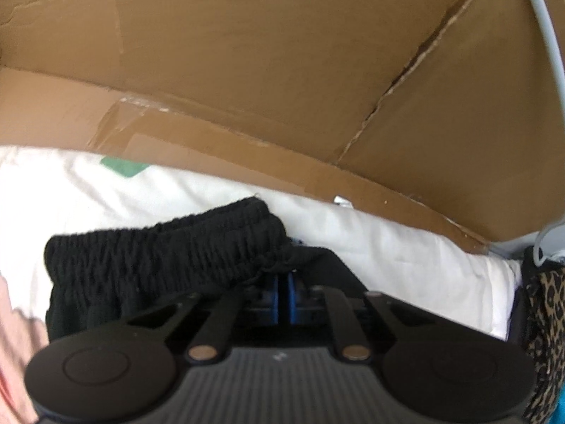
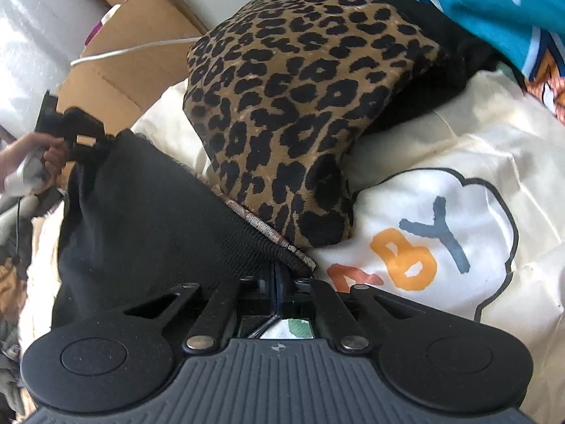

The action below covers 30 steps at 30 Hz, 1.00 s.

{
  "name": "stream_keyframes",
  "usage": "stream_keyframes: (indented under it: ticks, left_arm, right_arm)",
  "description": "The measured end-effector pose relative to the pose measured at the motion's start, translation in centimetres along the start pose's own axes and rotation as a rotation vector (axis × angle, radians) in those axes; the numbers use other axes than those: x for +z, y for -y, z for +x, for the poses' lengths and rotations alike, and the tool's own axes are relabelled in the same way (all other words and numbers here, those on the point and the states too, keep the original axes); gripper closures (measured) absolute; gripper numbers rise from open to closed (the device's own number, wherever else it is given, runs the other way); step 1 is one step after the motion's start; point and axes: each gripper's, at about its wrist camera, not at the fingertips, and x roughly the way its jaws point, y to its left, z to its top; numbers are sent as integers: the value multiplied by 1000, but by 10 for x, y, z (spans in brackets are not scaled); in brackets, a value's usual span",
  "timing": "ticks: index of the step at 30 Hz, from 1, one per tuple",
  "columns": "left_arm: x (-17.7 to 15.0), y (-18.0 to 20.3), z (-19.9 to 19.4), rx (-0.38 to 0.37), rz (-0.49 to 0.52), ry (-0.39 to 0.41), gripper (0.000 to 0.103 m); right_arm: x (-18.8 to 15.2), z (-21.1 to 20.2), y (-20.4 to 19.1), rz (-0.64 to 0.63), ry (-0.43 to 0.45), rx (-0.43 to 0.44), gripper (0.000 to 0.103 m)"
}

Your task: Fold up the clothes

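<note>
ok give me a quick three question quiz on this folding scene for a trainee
1. True or false: both grippers are shut on the black shorts.
2. What pattern is on the folded cloth beyond the right gripper?
A stripes B leopard print C checks
3. What brown thing stands behind the white sheet in front of the left gripper?

Key: 1 true; 2 B; 3 a cardboard box.

White sheet [image 2: 476,134] w/ cloud print & letters "BY" [image 2: 420,243] is the landmark. Cardboard box [image 1: 282,70] stands along its far edge, torn seam at its corner, tape strip low on the wall. White cable [image 2: 134,49] runs across more cardboard [image 2: 130,63] beyond the sheet's far-left side. Bubble wrap roll [image 2: 31,35] further left of that.
</note>
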Motion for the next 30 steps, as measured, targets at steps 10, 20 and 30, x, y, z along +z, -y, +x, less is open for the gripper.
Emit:
stream_keyframes:
  ticks: [10, 20, 30]
  left_arm:
    - [0, 25, -41, 74, 101, 14, 96]
    - [-68, 84, -44, -32, 435, -128, 93]
    - [-87, 114, 1, -52, 423, -148, 93]
  right_arm:
    - [-1, -16, -22, -11, 58, -33, 97]
    - [4, -7, -39, -48, 60, 7, 96]
    - [10, 1, -34, -66, 43, -17, 92]
